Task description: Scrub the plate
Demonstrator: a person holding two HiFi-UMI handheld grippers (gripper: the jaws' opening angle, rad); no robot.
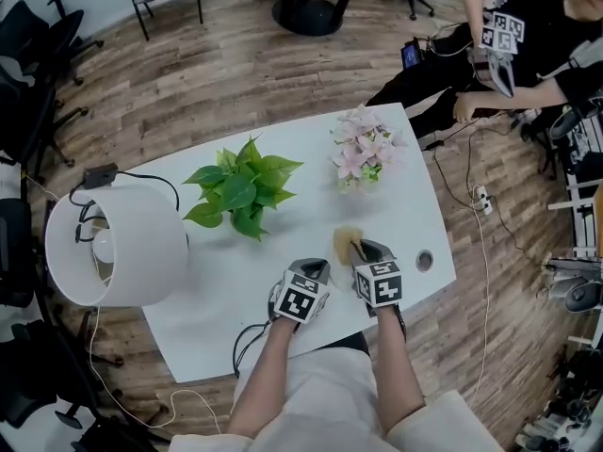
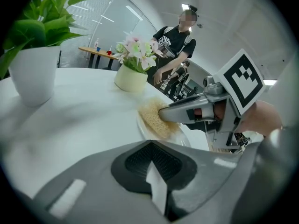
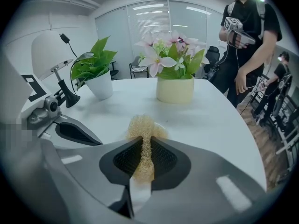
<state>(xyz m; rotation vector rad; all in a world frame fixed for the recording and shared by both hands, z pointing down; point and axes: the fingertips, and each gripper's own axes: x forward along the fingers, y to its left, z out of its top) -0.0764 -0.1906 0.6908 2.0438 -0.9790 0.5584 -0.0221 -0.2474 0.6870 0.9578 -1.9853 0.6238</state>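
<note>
A tan scrub sponge (image 3: pixel 144 124) is pinched between the jaws of my right gripper (image 3: pixel 145 141), with its tuft sticking out past the tips. In the left gripper view the sponge (image 2: pixel 153 118) rests on a white plate (image 2: pixel 186 137) that lies flat on the white table (image 1: pixel 236 281), with the right gripper (image 2: pixel 163 113) pressing it from the right. My left gripper (image 2: pixel 152 146) sits just short of the plate's near rim, jaws closed to a thin white sliver. That rim is hidden behind them. In the head view both grippers (image 1: pixel 316 271) (image 1: pixel 363 250) are side by side near the table's front edge.
A green plant in a white pot (image 1: pixel 243 191) and a pot of pink flowers (image 1: pixel 363 149) stand behind the plate. A white lamp (image 1: pixel 113 243) with its cable fills the left end. A cable hole (image 1: pixel 424 260) lies to the right. A person (image 1: pixel 513 45) sits at the far right.
</note>
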